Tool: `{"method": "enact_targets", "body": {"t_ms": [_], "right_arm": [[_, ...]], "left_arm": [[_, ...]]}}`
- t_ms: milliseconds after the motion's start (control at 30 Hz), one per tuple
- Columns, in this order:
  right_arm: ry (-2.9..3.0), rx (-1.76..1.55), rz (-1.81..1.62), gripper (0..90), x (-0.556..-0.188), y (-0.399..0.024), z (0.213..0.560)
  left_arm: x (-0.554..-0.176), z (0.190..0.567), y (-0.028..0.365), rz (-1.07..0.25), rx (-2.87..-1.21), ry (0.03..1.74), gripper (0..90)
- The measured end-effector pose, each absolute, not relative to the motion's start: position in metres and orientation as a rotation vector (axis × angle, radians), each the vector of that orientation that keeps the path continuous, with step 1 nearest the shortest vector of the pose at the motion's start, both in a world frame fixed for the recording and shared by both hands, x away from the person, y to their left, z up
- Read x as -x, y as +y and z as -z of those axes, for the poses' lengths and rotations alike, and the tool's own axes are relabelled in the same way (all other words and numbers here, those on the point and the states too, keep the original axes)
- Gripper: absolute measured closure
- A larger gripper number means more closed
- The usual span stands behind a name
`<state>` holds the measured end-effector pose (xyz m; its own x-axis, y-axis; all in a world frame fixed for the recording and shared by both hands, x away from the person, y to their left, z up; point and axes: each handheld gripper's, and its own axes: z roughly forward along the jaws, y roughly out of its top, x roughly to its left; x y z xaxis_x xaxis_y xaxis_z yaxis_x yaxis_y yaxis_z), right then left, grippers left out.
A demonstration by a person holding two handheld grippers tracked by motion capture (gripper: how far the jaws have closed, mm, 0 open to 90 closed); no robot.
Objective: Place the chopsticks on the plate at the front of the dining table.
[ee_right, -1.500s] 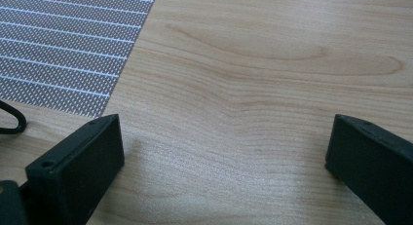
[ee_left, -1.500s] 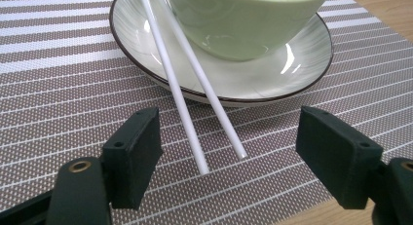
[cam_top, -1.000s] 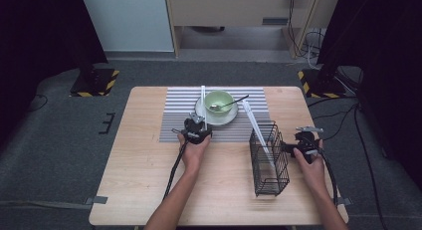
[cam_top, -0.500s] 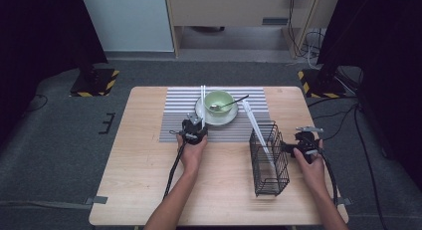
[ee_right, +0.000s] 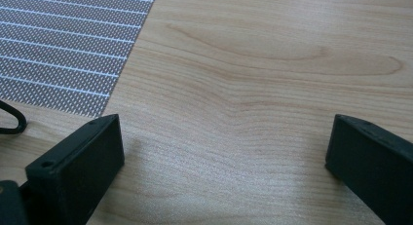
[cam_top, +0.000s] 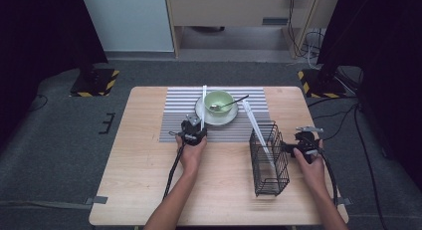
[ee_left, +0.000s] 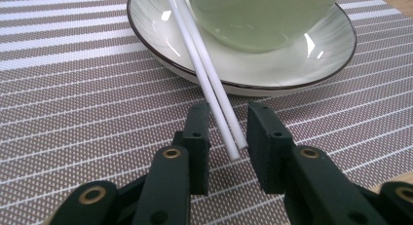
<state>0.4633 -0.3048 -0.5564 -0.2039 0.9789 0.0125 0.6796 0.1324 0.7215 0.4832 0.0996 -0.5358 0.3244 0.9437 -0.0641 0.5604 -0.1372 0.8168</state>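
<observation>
The left tool (ee_left: 224, 132) sits low over the striped mat (ee_left: 73, 88), its jaws either side of the near ends of a pair of white chopsticks (ee_left: 209, 84). The jaws have just been closing around them, yet a sliver of gap shows on each side, so the sticks lie between the pads rather than pinched. From there the chopsticks slant up over the rim of the saucer (ee_left: 156, 45) and lean beside the green bowl (ee_left: 263, 20), which holds a spoon (cam_top: 226, 104).

Across the counter (cam_top: 139, 170), the right tool (cam_top: 302, 146) rests by the black wire basket (cam_top: 268, 160), jaws standing wide apart with bare wood between them, gripping nothing. A white stick (cam_top: 256, 125) already leans out of the basket.

The step in hand looks like the pick-up of the chopsticks, probably bound for that basket. The next move, I'd say, calls for squeezing the last bit so both sticks are caught together, then a straight lift clear of the saucer; a loose pinch near the very ends could let one stick roll or swing out
</observation>
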Motion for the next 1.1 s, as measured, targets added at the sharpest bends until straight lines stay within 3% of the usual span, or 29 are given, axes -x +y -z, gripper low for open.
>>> {"method": "enact_targets", "body": {"t_ms": [500, 933, 1100], "right_arm": [[1.946, -1.591, -0.841, 0.7, -0.463, -0.305, 0.556], [1.946, -1.591, -0.841, 0.7, -0.463, -0.305, 0.556], [1.946, -1.591, -0.841, 0.7, -0.463, -0.305, 0.556]], "left_arm": [[-0.481, 0.536, 0.098, -0.605, -1.807, 1.313, 66.6], [-0.472, 0.523, 0.110, -0.669, -1.868, 1.245, 41.1], [-0.470, 0.509, 0.114, -0.640, -1.924, 1.161, 37.0]]}}
